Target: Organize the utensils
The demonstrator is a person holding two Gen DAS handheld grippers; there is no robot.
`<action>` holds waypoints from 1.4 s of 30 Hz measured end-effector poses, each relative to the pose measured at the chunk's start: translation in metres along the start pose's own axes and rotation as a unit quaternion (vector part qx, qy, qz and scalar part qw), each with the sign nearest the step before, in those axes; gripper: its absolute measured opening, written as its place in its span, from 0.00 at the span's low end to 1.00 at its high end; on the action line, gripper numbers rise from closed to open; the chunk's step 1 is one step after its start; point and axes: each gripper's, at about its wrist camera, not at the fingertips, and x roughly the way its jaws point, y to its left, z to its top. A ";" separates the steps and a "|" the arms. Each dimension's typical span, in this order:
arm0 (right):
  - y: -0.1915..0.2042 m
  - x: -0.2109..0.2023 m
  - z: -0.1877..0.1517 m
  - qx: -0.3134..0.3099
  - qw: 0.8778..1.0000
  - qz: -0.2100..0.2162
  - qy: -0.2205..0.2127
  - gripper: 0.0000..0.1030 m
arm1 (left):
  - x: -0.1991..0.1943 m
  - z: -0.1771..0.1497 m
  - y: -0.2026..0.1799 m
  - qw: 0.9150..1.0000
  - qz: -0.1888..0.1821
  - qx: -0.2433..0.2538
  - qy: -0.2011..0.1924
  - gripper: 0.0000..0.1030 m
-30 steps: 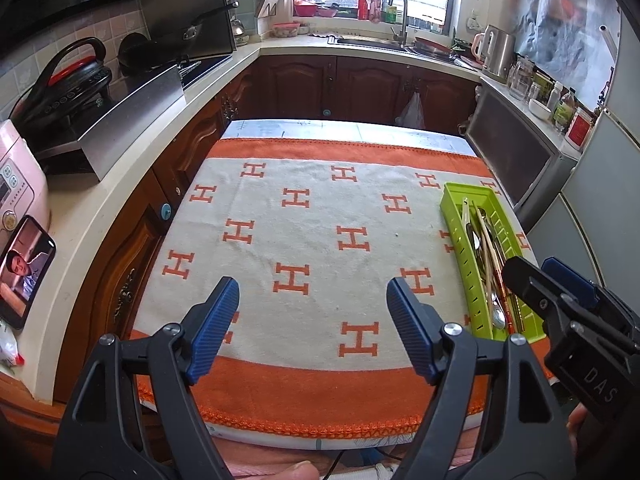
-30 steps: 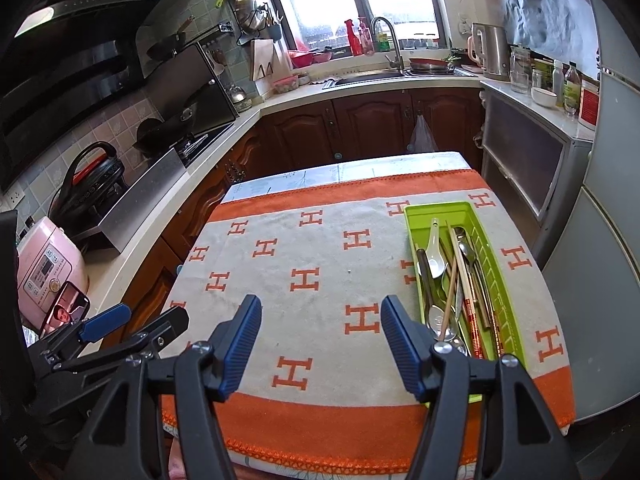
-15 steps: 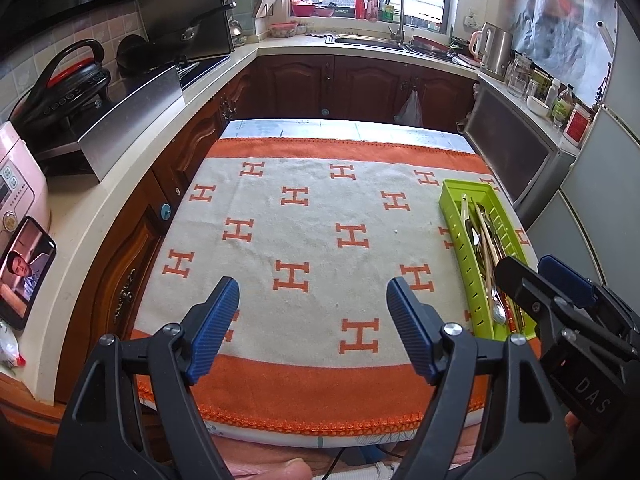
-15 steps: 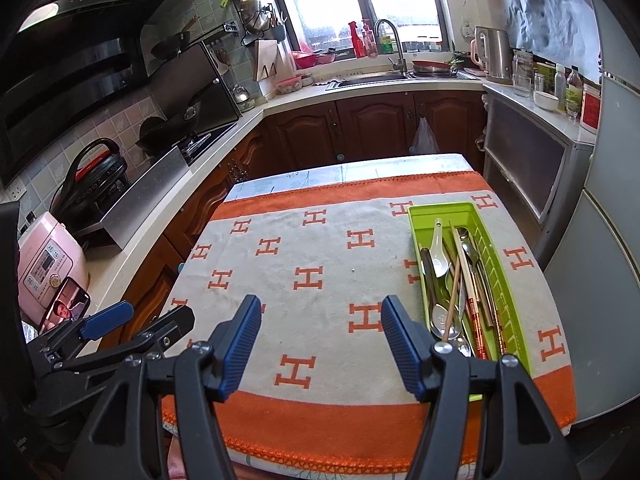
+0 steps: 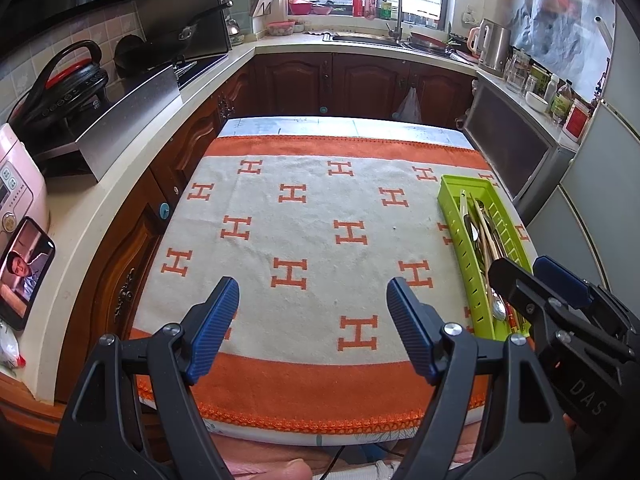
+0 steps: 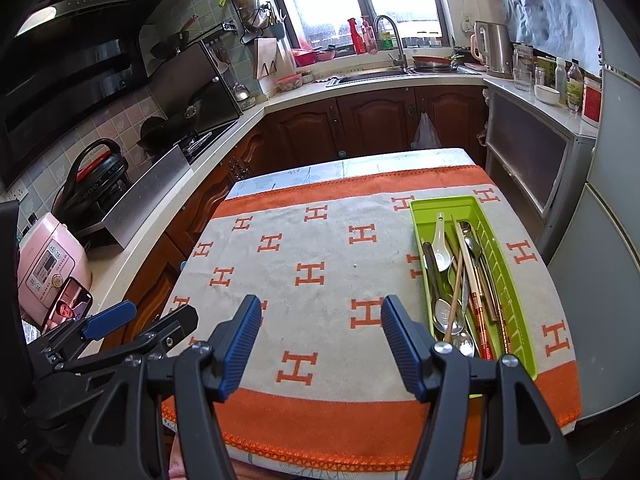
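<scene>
Utensils (image 6: 460, 284) lay together in the green tray (image 6: 516, 320), which sat on the right side of the orange-and-white cloth (image 6: 320, 248) covering the table, close to the cloth's right edge. Among them were a white soup spoon (image 6: 440, 248), several metal spoons, and chopsticks (image 6: 456, 296), all crossing one another along the tray's length. The left gripper (image 5: 312, 324) hung over the near middle of the cloth with its blue pads spread wide and nothing between them. The right gripper (image 6: 320, 344) was likewise released and empty, hovering just left of the tray's near end. Nothing rested on the cloth outside the tray, so the sorting seemed either finished or not yet begun; the pictures did not settle which. If a piece had to be lifted out next, the tangle looked like the main risk: chopsticks lying over the spoon handles could have been dragged up along with a chosen piece and then dropped onto the cloth or the floor. Thin, smooth metal handles would probably have slipped from a shallow pinch. The tray, light plastic on soft fabric near the table edge, might also have slid or tipped had a gripper pushed against its wall.
</scene>
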 end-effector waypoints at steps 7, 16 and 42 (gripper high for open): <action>-0.001 0.000 -0.001 0.002 1.000 0.000 0.000 0.61 | 0.001 -0.001 -0.001 1.000 0.000 0.002 0.001 0.72; -0.001 0.000 -0.005 0.007 1.000 0.002 0.002 0.61 | 0.001 -0.001 -0.001 1.000 0.000 0.003 0.002 0.72; 0.001 0.003 -0.007 0.013 1.000 0.004 0.007 0.61 | 0.006 -0.008 0.002 1.000 0.001 0.002 0.008 0.72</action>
